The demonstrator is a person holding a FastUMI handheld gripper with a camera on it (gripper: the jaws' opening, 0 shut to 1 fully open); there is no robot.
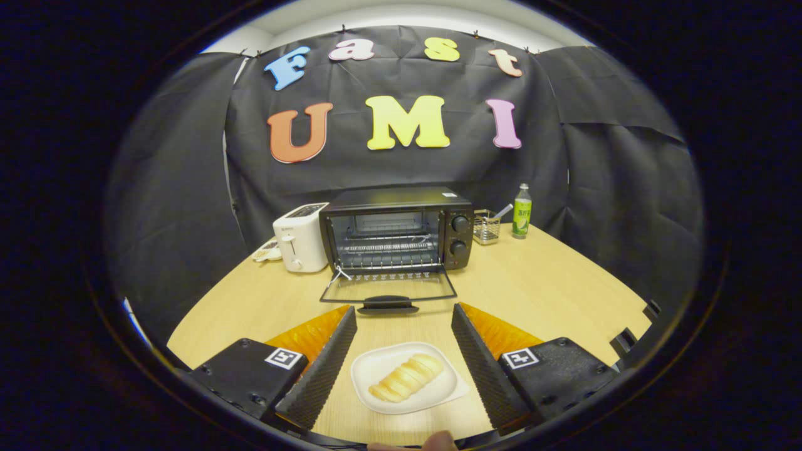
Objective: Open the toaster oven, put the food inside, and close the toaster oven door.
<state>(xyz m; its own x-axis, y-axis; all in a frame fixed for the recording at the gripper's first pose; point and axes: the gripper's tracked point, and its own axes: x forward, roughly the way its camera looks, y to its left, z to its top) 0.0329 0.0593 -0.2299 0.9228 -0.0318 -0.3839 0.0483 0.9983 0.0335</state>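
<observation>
The claw is being held apart over the wooden bench, gripping nothing. Bread on a white plate is lying between its fingers. The toaster oven, door lowered, is positioned at 12 o'clock.

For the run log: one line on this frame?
oven door: open | bread on plate: between fingers | gripper: open

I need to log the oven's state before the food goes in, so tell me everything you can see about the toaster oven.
The toaster oven is a black, boxy, metal-looking unit standing upright on the wooden table, beyond the open gripper. Its glass door is folded down flat toward the jaws, handle foremost. Wire racks show inside, and two round knobs sit on its right panel. A white toaster stands close against its left side; a wire basket stands to its right.
</observation>
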